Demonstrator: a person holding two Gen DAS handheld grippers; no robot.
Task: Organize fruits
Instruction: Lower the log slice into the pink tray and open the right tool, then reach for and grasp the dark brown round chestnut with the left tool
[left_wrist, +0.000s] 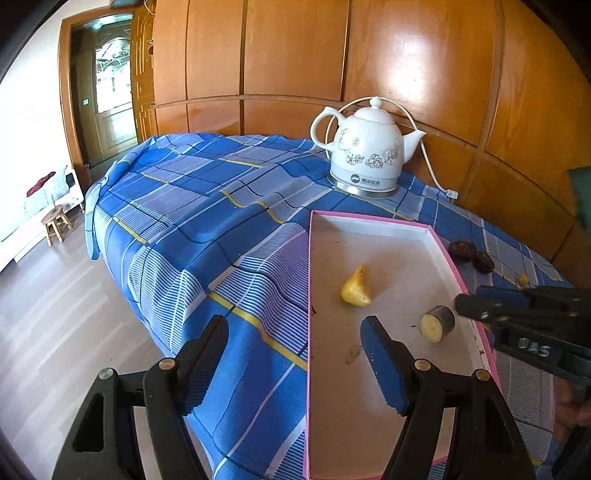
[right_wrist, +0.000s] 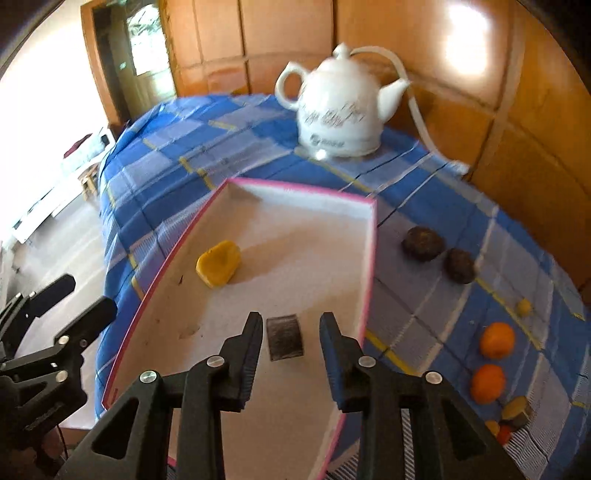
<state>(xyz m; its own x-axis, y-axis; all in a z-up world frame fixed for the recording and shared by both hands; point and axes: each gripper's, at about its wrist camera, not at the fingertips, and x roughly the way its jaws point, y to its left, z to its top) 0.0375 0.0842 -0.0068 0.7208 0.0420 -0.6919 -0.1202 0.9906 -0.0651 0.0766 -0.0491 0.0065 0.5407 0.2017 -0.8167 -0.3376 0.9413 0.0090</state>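
The short dark-skinned banana stub (right_wrist: 285, 336) lies on the floor of the pink-rimmed white tray (right_wrist: 371, 236), directly between the right gripper (right_wrist: 291, 334)'s parted, untouching fingers, cut faces pointing across them; the left gripper (left_wrist: 295, 363) gapes empty alongside.

A glossy white ceramic kettle (left_wrist: 365, 147), printed with grey flowers, is set on a polished metal base (left_wrist: 364, 190). Behind the kettle, varnished wooden panelling (left_wrist: 295, 55) is seen, smooth and shiny with bright glare. Under the kettle, a blue checked cloth (left_wrist: 207, 221) is spread, matt and woven, lightly creased. In front of the kettle, a shallow tray (left_wrist: 369, 229) that looks like cardboard is laid, its pink-edged inside matt and faintly stained. In the tray, a yellow fruit piece (left_wrist: 356, 286) looks moist, and a cut chunk (left_wrist: 437, 323) shows pale smooth flesh and dark rough skin. Right of the tray, two dark fruits (right_wrist: 439, 253) look wrinkled and dull, and two oranges (right_wrist: 493, 360) are shiny.
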